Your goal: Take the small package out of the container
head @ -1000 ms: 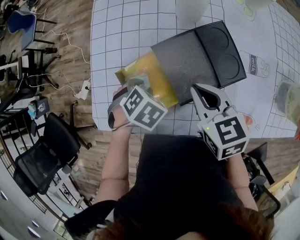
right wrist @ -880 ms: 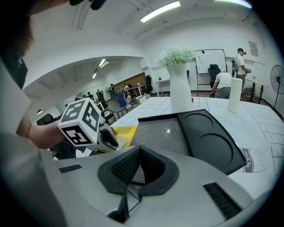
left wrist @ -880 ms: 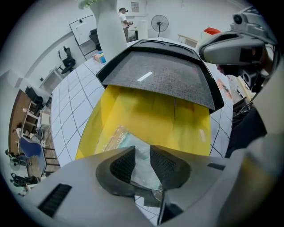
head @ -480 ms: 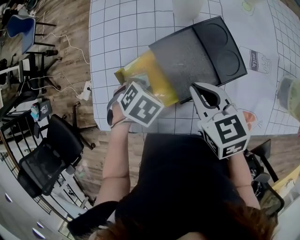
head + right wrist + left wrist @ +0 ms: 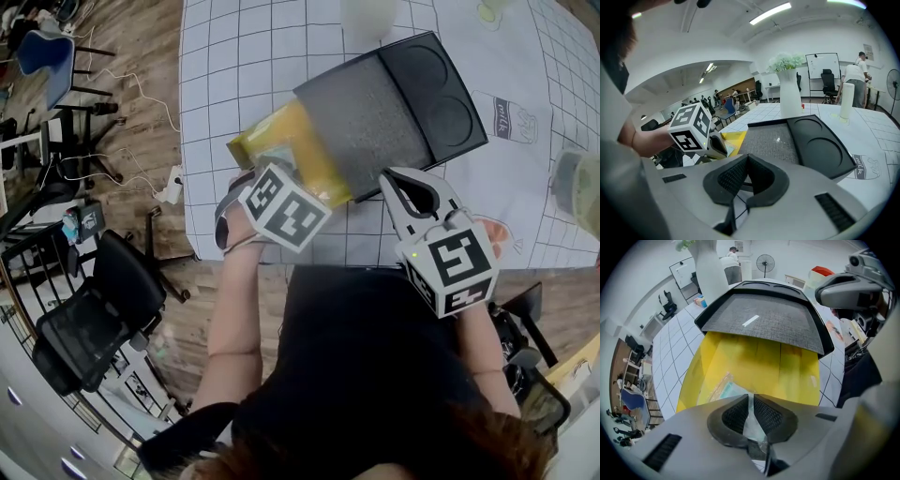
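Worktop [image 5: 225, 56]: white cloth with a thin dark grid, flat, and a wood floor past its left edge. A tall white vase [image 5: 790, 96] with pale green flowers stands at the far side.

Container [image 5: 441, 94]: black rigid plastic tray, rectangular, lying at a diagonal, with two round recesses in its far-right half. A grey panel [image 5: 366, 122] with a woven-looking texture covers its near-left half.

Small package [image 5: 291, 150]: flat glossy yellow pouch, see-through. Its far part is tucked under the grey panel and the rest sticks out of the container's near-left end onto the cloth. It has a crinkly clear film edge [image 5: 752, 420] on the near side, with a pale teal patch showing through beside it.

Left hand-held gripper [image 5: 751, 399]: grey body, black cross-hatched pads, marker cube on top. It sits at the package's near-left edge. The jaws are closing with the clear film edge between them. A narrow gap is left at the tips, so the pads are not clamped on it.

Right hand-held gripper [image 5: 747, 159]: same build. The jaws are clenched tip to tip with nothing between them. It is over the near edge of the worktop, just right of the package and near the container's near side, touching neither.
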The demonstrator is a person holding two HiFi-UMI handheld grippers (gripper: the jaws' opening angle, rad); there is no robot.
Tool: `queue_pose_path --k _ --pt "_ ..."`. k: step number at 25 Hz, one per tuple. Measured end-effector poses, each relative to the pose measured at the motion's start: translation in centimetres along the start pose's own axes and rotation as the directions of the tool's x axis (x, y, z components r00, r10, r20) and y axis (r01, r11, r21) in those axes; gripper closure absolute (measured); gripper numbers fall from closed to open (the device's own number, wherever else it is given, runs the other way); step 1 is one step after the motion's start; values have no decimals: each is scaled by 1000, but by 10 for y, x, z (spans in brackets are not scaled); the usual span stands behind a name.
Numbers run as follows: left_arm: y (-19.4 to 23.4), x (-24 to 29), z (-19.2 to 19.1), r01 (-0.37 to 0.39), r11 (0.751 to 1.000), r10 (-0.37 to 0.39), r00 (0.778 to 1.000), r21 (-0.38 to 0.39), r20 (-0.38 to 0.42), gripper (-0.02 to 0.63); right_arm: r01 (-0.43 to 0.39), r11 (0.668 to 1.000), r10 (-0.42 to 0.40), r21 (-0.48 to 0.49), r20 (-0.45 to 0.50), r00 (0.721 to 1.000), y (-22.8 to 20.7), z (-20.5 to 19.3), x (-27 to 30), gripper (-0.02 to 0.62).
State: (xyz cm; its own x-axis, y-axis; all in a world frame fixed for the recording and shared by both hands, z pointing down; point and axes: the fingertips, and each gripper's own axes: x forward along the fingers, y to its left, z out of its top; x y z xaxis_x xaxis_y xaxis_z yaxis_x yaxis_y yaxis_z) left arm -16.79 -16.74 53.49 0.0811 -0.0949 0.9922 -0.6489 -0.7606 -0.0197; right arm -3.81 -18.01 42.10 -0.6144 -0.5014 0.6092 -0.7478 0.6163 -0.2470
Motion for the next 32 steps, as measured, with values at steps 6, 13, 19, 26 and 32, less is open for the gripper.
queue_pose_path --k 6,13,19,26,32 --pt "-1 0 1 -49 999 49 998 8 30 576 -12 1000 12 -14 10 1000 3 -4 -8 581" --pt "2 -2 1 -105 994 105 992 0 65 580 -14 1000 14 -25 20 1000 3 -7 -20 581" --pt "7 -14 -2 -189 982 189 977 -16 99 580 -21 999 22 -36 29 999 5 -10 -28 581" --pt "10 -48 8 -263 961 276 933 -84 232 580 -42 997 44 -66 31 999 15 -13 -37 581" --pt "2 -82 14 -270 950 310 885 -159 349 580 -46 995 49 -90 29 998 19 -15 -43 581"
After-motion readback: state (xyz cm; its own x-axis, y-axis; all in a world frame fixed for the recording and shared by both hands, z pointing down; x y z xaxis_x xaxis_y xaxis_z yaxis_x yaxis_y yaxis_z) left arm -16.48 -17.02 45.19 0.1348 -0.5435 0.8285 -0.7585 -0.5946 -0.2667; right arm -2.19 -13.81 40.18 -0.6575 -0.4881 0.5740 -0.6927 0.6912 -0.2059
